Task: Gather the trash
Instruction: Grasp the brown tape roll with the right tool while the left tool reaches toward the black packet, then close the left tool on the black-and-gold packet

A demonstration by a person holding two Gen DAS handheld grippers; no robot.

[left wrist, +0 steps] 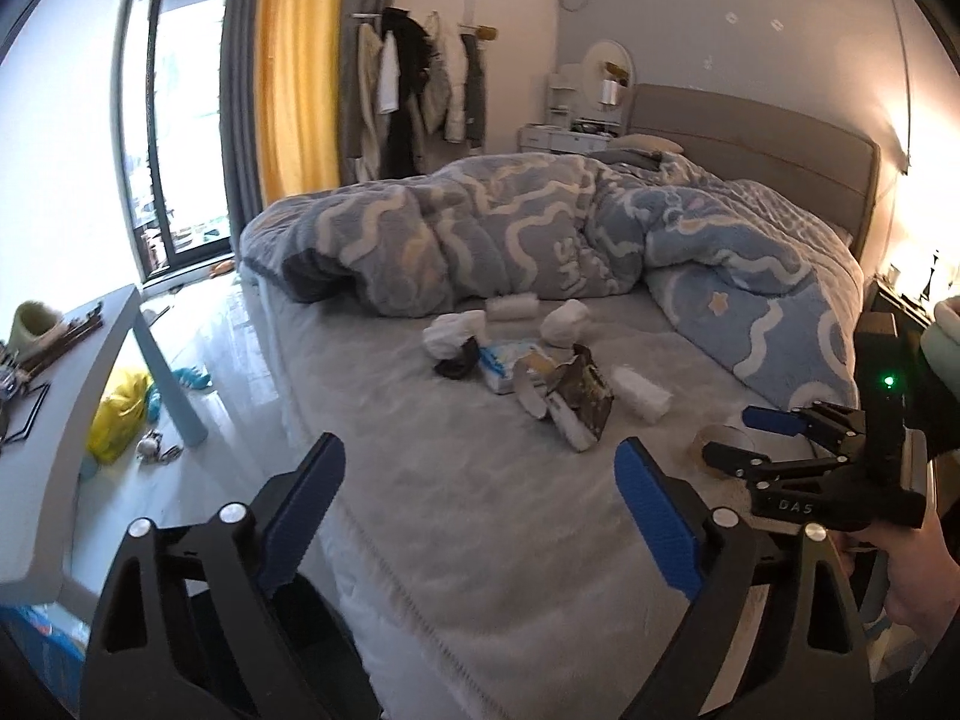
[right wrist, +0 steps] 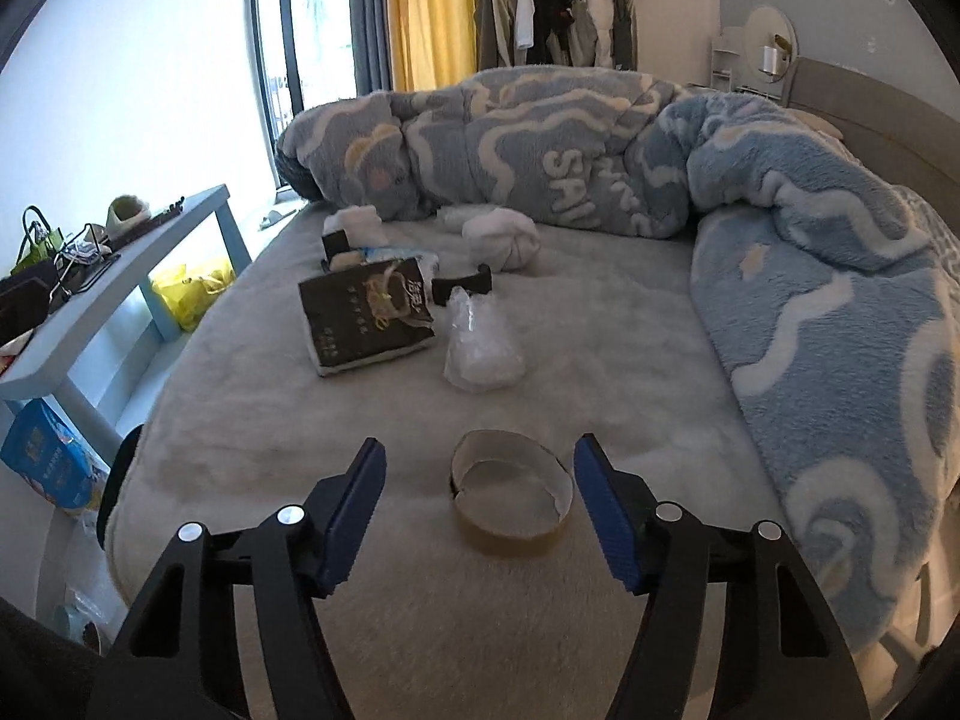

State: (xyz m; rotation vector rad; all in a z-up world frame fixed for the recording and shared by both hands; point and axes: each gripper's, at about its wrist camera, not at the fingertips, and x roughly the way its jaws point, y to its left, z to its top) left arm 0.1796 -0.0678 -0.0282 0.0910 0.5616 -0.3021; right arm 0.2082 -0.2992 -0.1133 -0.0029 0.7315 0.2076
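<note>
Trash (right wrist: 414, 300) lies mid-bed (right wrist: 600, 312), its far pieces overlapping and hard to separate. Our right gripper (right wrist: 480, 516) jaws are spread around a cardboard ring (right wrist: 510, 534); our left gripper (left wrist: 480, 510) jaws are spread, empty.

Daylight pours in from the window (left wrist: 174, 120), washing the wall (left wrist: 66, 138) beside it to near white in both views — detail there is lost. A lamp (left wrist: 906, 126) at the right edge of the left wrist view adds a warm glare (its glow spreads over the wall around it). The bed (right wrist: 540, 360) is evenly lit, with soft shadows. Fisheye bending curves the table (right wrist: 120, 282), and dark corners frame each picture. The yellow curtain (left wrist: 294, 72) looks slightly smeared.
</note>
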